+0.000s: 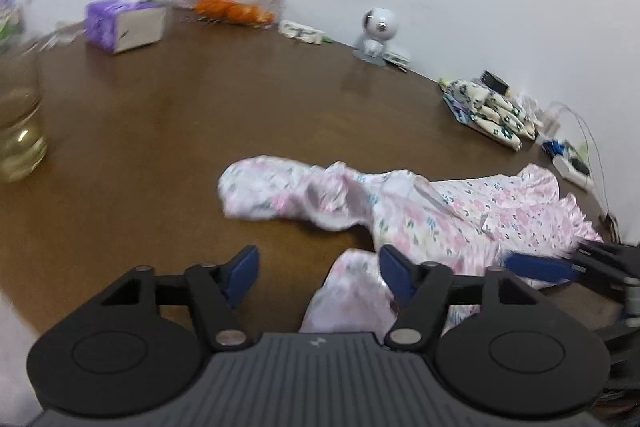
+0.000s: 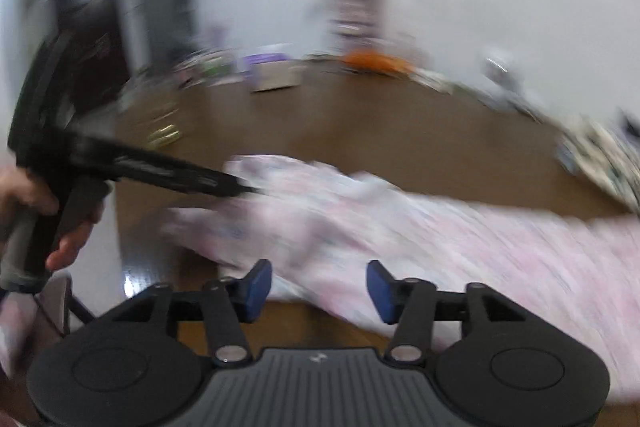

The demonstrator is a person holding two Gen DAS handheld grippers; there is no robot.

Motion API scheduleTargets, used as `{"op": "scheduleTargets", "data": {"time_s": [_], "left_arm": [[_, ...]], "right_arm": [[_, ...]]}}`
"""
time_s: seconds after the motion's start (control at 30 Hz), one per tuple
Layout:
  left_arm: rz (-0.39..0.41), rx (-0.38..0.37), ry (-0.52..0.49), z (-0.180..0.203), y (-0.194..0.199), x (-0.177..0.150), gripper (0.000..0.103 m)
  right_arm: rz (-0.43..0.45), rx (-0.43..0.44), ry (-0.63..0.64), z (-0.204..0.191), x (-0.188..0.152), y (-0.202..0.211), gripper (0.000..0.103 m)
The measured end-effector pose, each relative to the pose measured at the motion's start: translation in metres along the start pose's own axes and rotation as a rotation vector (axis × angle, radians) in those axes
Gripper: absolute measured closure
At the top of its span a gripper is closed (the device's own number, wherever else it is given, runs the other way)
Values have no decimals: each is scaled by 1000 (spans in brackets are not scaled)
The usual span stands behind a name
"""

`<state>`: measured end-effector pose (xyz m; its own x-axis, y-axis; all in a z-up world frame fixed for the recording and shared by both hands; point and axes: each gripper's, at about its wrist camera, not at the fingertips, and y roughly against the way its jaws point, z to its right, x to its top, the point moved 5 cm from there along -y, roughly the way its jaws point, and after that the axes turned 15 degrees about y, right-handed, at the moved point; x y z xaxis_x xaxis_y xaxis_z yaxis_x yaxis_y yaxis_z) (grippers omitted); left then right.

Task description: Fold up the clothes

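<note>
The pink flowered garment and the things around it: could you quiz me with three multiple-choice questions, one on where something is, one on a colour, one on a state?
1. Where does the tissue box stand?
A. far side of the table, near the wall
B. on the garment
C. on the floor

2. What colour are the left gripper pads?
A. red
B. blue
C. yellow

3. How does the pink flowered garment lie?
A. neatly folded
B. hung up
C. spread out and rumpled

Answers: 1 A, it sits beside the orange fruit by the wall. 2 B, both pads show blue. 3 C, a sleeve sprawls sideways across the wood.
</note>
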<state>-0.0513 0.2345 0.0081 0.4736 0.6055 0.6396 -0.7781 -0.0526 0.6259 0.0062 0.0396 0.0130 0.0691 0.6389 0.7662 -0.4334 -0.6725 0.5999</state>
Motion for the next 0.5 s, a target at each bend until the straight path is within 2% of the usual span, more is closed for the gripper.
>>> {"op": "scheduleTargets", "data": {"time_s": [0.03, 0.07, 0.1, 0.13, 0.17, 0.3, 0.37, 0.43, 0.47, 0.5], "left_arm": [[14, 4, 19, -4, 7, -2, 40], [28, 7, 37, -8, 14, -4, 40], [40, 6, 52, -11, 21, -6, 40], [44, -18, 49, -11, 27, -10, 40], [45, -43, 42, -10, 34, -14, 39], [-22, -161, -26, 17, 31, -40, 39], [-85, -233, -66, 36, 23, -57, 40], [-142, -305, -116, 58, 23, -70, 46], [-169, -341, -145, 69, 25, -76, 48], [-186, -367, -173, 78, 28, -79, 48]], "right_arm": [[4, -18, 48, -9, 6, -12, 53], [-15, -42, 76, -12, 7, -23, 75], [-47, -37, 78, -13, 4, -27, 103], [-80, -22, 74, -13, 0, -30, 100], [-98, 10, 62, -13, -6, -27, 102], [-126, 54, 78, -11, -38, 19, 102], [-168, -12, 30, 3, -58, 44, 102], [-212, -97, -20, 19, -79, 71, 101], [-222, -153, -55, 28, -87, 86, 98], [-229, -211, -95, 37, -95, 102, 87]]}}
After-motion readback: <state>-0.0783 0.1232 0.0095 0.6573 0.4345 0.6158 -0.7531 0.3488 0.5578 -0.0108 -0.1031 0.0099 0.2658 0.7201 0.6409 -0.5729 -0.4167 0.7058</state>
